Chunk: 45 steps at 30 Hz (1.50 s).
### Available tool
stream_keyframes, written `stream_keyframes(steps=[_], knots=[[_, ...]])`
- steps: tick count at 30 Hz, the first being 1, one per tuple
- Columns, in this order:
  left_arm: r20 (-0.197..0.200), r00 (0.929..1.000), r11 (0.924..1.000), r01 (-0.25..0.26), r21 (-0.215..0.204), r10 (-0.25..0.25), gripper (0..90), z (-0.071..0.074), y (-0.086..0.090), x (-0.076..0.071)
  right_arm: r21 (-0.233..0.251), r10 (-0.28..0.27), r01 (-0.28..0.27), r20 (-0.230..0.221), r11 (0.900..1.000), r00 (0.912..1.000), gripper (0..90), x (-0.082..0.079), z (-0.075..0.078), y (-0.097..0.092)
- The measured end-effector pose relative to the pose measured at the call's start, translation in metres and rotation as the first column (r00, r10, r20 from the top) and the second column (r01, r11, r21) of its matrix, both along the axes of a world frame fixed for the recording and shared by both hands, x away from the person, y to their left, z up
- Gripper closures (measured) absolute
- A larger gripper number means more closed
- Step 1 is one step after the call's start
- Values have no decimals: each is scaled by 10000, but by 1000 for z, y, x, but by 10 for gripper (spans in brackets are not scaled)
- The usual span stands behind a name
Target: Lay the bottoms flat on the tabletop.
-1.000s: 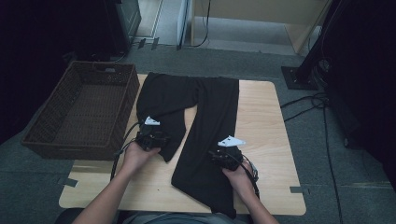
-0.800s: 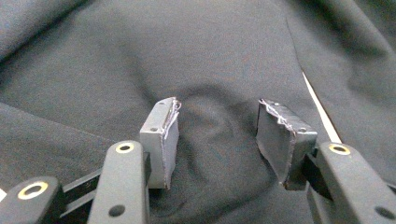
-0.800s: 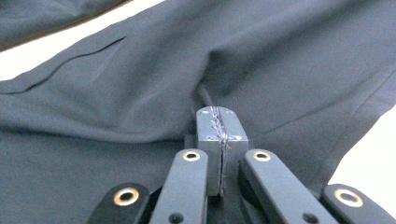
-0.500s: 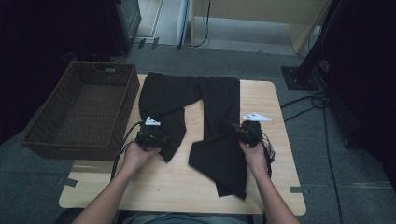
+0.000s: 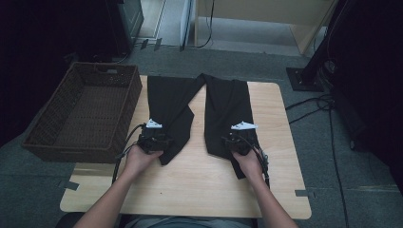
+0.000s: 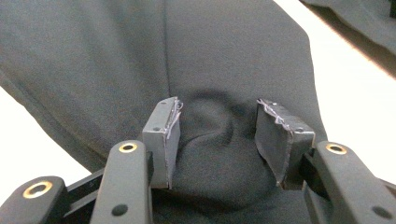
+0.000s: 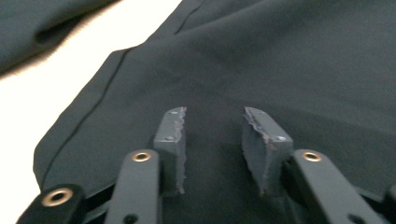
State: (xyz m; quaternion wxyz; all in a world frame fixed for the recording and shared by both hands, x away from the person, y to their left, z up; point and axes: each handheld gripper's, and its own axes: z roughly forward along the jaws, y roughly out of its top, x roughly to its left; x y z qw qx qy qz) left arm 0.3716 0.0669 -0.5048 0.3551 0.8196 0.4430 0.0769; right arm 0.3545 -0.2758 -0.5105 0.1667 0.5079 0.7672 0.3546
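Black trousers (image 5: 223, 109) lie flat on the wooden table (image 5: 190, 190), legs toward me. My left gripper (image 5: 154, 137) sits on the left leg's lower end (image 6: 219, 56); its jaws stand apart with a puckered bump of cloth (image 6: 215, 135) between the pads. My right gripper (image 5: 239, 137) rests over the right leg (image 7: 289, 60), which now lies shorter. Its jaws have just been opening and stand apart (image 7: 215, 116), with flat cloth under them and nothing pinched.
A dark wicker basket (image 5: 130, 95) stands at the table's left edge, beside the left leg. Bare wood lies between the two legs and in front of my hands. Cables (image 5: 309, 104) and a stand base (image 5: 304, 78) are on the floor to the right.
The right hand carried the right leg's lower end up and to the right, folding the leg shorter, then let go and came back left. The left gripper stayed put.
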Motion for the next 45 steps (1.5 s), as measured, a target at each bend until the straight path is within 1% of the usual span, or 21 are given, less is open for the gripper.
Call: stream_keyframes(steps=[5, 8, 10, 11, 12, 14, 16, 18, 21, 22, 25, 27, 29, 31, 34, 37, 40, 42, 43, 44, 45], knots=[[10, 10000, 10000, 38, 13, -38, 499, 0, 0, 0, 10, -17, 18, -138, 10000, 9999, 453, 7, -2, 2], [-9, 10000, 10000, 45, -8, -45, 496, 0, 0, 0, 299, 74, -71, -94, 9995, 9999, 416, 10, -3, 6], [22, 10000, 10000, 71, 30, -71, 488, 0, 0, 0, 51, 162, -162, 73, 9999, 9998, 413, 10, -5, 10], [11, 10000, 10000, 91, 16, -91, 485, 0, 0, 0, -113, 211, -208, 209, 9997, 9996, 426, 9, -5, 12], [-2, 9999, 9999, 111, -8, -111, 478, 0, 0, 0, -436, 379, -355, 570, 9984, 9977, 458, 6, -8, 14], [9, 9998, 9998, 205, -49, -205, 460, 0, 0, 0, -258, 324, -304, 818, 9992, 9961, 510, 3, -10, 14], [31, 9997, 9997, 241, -36, -241, 450, 0, -1, 0, -210, 410, -391, 938, 9990, 9947, 638, -2, -11, 15], [7, 9997, 9997, 259, -51, -259, 446, 0, -1, 0, 8, 556, -559, 821, 9984, 9951, 849, -7, -10, 18], [-99, 9993, 9993, 347, -110, -348, 438, 0, 0, 1, 271, 931, -943, 423, 9952, 9948, 881, -14, -8, 24], [-110, 9992, 9992, 372, -131, -374, 428, 0, 0, 1, 341, 1239, -1246, 212, 9916, 9921, 882, -19, -7, 28], [-164, 9982, 9983, 575, -21, -575, 406, 1, -1, 2, 287, 1974, -1975, 58, 9799, 9803, 883, -33, -5, 36], [-145, 9962, 9963, 854, -132, -856, 394, 3, -3, 2, 447, 2227, -2220, -119, 9740, 9748, 882, -45, -5, 38], [59, 9956, 9952, 940, -279, -939, 387, 5, -7, 2, 527, 2336, -2332, -22, 9710, 9723, 881, -50, -6, 38], [245, 9939, 9931, 1088, -428, -1078, 368, 5, -12, 4, 654, 2264, -2258, -13, 9720, 9740, 880, -51, -7, 38], [359, 9912, 9909, 1288, -394, -1274, 354, 3, -20, 7, 837, 2231, -2217, -76, 9715, 9748, 879, -50, -7, 37], [519, 9878, 9891, 1469, -38, -1465, 320, -2, -28, 8, 798, 2217, -2206, -57, 9721, 9751, 878, -51, -7, 37], [1141, 9813, 9876, 1510, 433, -1550, 313, -6, -33, 4, 764, 2192, -2186, 11, 9728, 9757, 876, -51, -8, 38], [1551, 9756, 9862, 1446, 801, -1557, 330, -9, -36, 0, 765, 2164, -2161, 49, 9734, 9763, 875, -52, -8, 38], [1852, 9703, 9840, 1356, 1160, -1555, 356, -10, -38, -3, 736, 2146, -2146, 78, 9739, 9767, 874, -52, -8, 39], [1983, 9681, 9837, 1300, 1244, -1531, 389, -10, -38, -4, 671, 2175, -2182, 168, 9736, 9759, 873, -52, -8, 39], [1992, 9698, 9858, 1184, 1195, -1406, 401, -10, -38, -5, 674, 2156, -2163, 180, 9740, 9763, 872, -53, -8, 39]])
